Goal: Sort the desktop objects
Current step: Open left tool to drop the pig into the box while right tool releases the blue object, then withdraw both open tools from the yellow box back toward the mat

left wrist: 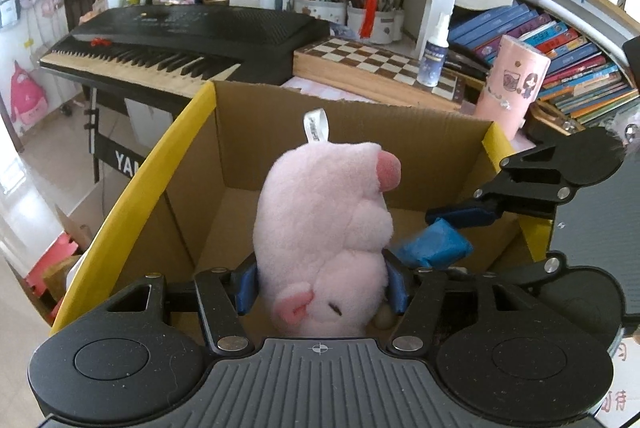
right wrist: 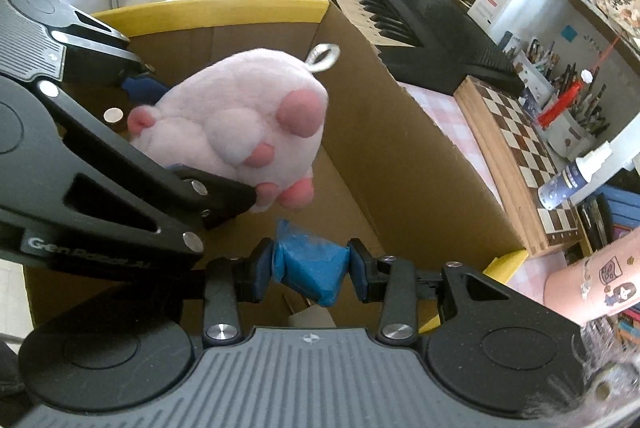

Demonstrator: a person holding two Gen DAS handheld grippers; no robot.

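Note:
My left gripper (left wrist: 322, 286) is shut on a pink plush pig (left wrist: 324, 228) and holds it over the open cardboard box (left wrist: 248, 132) with yellow-taped flaps. The pig also shows in the right wrist view (right wrist: 232, 124), above the box (right wrist: 400, 132). My right gripper (right wrist: 310, 270) is shut on a small blue packet (right wrist: 310, 264) and holds it inside the box's opening, just right of the pig. In the left wrist view the right gripper (left wrist: 444, 224) comes in from the right with the blue packet (left wrist: 434, 244).
A black keyboard (left wrist: 180, 32) stands behind the box. A wooden chessboard (left wrist: 376, 64), a spray bottle (left wrist: 434, 52) and a pink cylinder (left wrist: 508, 80) sit on the desk at the right. Pen cups (left wrist: 348, 8) and book shelves (left wrist: 560, 40) are behind.

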